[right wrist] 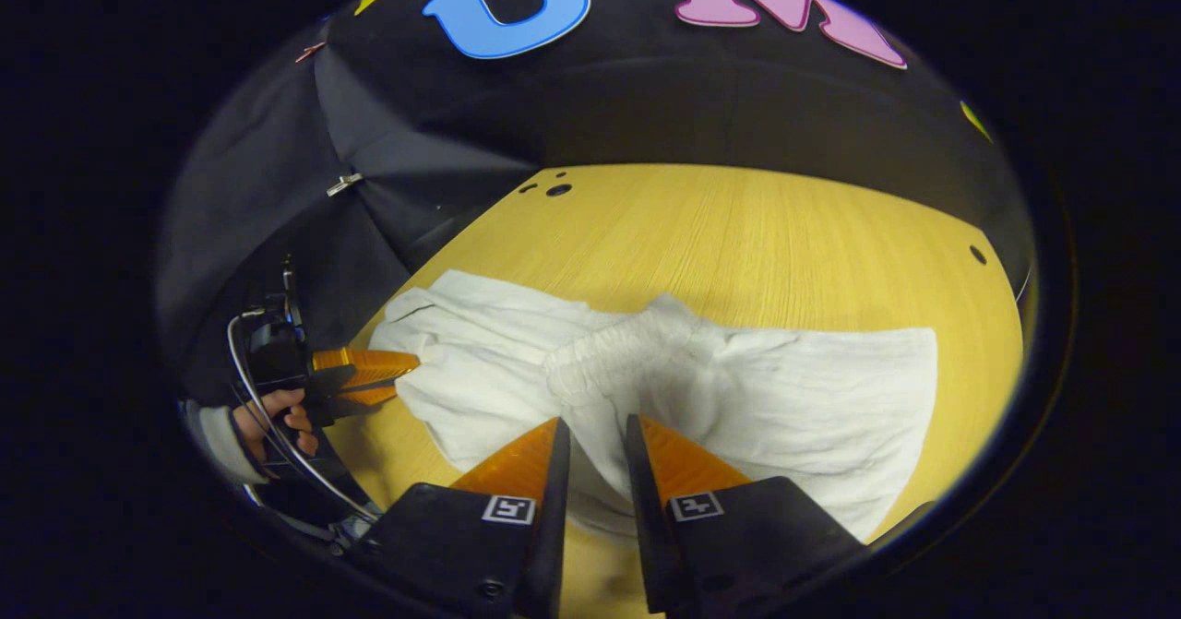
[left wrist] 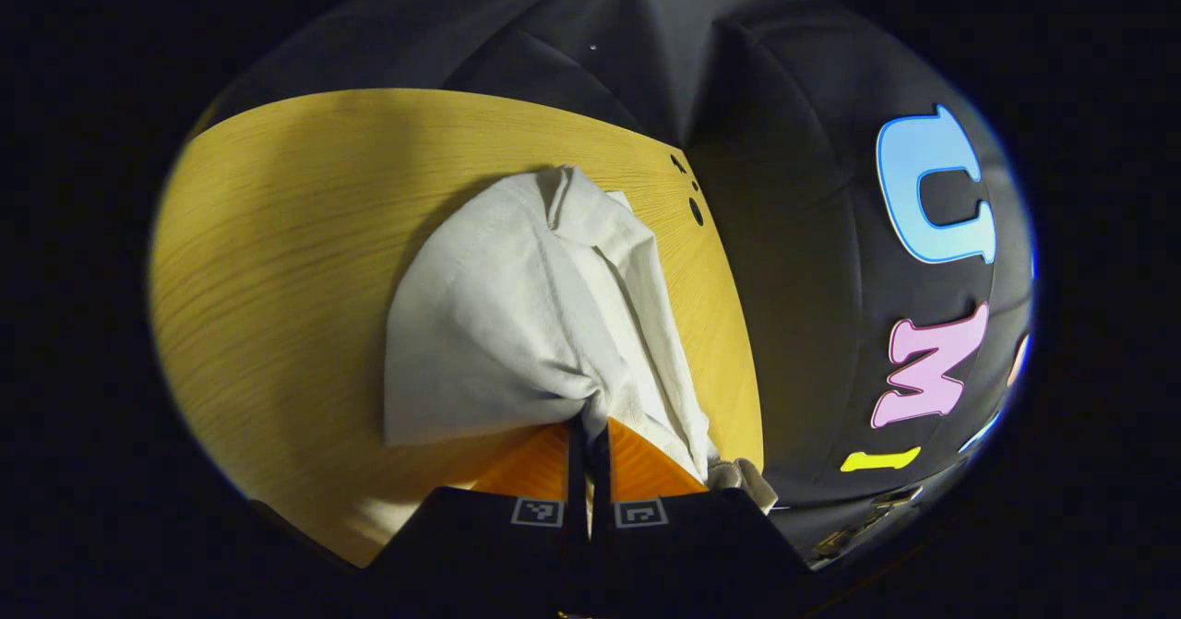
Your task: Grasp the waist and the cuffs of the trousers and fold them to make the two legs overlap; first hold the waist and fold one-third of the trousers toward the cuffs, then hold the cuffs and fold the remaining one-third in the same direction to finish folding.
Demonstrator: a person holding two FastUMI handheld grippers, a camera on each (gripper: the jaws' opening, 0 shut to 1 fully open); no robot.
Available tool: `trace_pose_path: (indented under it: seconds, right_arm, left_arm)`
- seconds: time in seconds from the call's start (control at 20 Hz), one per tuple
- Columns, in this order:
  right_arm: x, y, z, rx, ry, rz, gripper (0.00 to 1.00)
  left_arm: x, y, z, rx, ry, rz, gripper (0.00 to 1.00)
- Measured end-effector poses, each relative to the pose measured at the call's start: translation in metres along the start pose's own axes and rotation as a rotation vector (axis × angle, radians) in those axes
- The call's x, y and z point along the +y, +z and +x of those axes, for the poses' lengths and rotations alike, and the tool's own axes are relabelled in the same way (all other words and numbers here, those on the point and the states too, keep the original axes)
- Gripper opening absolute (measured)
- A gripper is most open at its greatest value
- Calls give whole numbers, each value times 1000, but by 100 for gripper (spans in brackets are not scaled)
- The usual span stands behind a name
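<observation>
Where the wood-grain counter (left wrist: 277, 259) carries them, the white trousers (left wrist: 517, 315) lie partly gathered, one end drawn up into a bunch. In the left gripper view, the left tongs (left wrist: 588, 430) are pressed nearly together with a fold of the cloth pinched between them, and the fabric fans out ahead of the fingers and drapes toward the counter's right edge. Each finger block bears a small square black-and-white marker; these are coded patterns, not readable writing, and no brand or label can be made out on the trousers.

In the right gripper view, the trousers (right wrist: 738, 398) spread across the counter (right wrist: 738, 232), with a puckered elastic waistband (right wrist: 600, 361) near the middle. The right tongs (right wrist: 598, 439) stand slightly apart with white cloth between the fingers; whether both fingers press on it I cannot tell. Farther off at the left of that view, the left tongs (right wrist: 397, 374) grip the trousers' far end, held by a person's hand (right wrist: 277, 416) in a grey sleeve (right wrist: 217, 439), with a cable looping beside it.
</observation>
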State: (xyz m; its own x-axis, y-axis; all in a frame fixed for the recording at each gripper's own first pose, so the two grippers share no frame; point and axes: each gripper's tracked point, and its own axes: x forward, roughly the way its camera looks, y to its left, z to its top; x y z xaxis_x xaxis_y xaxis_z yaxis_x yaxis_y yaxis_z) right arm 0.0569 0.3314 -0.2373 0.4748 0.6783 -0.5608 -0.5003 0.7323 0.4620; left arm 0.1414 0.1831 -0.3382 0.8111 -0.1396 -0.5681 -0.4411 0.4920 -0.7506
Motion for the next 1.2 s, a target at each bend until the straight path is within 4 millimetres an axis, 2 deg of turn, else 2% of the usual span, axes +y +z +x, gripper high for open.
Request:
trace_pose_path:
  seconds: [0.1,0.15,0.25,0.35,0.45,0.6,0.75,0.95,1.2]
  right_arm:
    - [15,-8,-11,20,93,113,52]
    - [12,-7,-18,7,100,154,58]
    - [-8,-1,-32,-41,72,201,59]
    - [-35,2,-50,-78,32,232,59]
    - [-68,5,-72,-126,-25,253,59]
    - [-116,6,-118,-185,-116,276,59]
    - [-162,-2,-150,-226,-194,309,59]
    - [-212,-18,-187,-268,-269,378,59]
    - [-251,-29,-219,-309,-328,438,58]
  left_arm:
    - [0,0,2,-4,-2,-9,6]
    - [0,0,2,-4,-3,-8,6]
    - [-2,1,-1,-6,-10,-3,6]
    - [-13,7,-6,-25,-47,-23,6]
    - [-31,12,-10,-56,-95,-32,6]
    - [-56,13,-20,-88,-130,40,6]
    - [-97,10,-29,-123,-183,145,5]
    - [-153,-6,-36,-142,-247,266,6]
    - [-209,-43,-34,-111,-288,464,5]
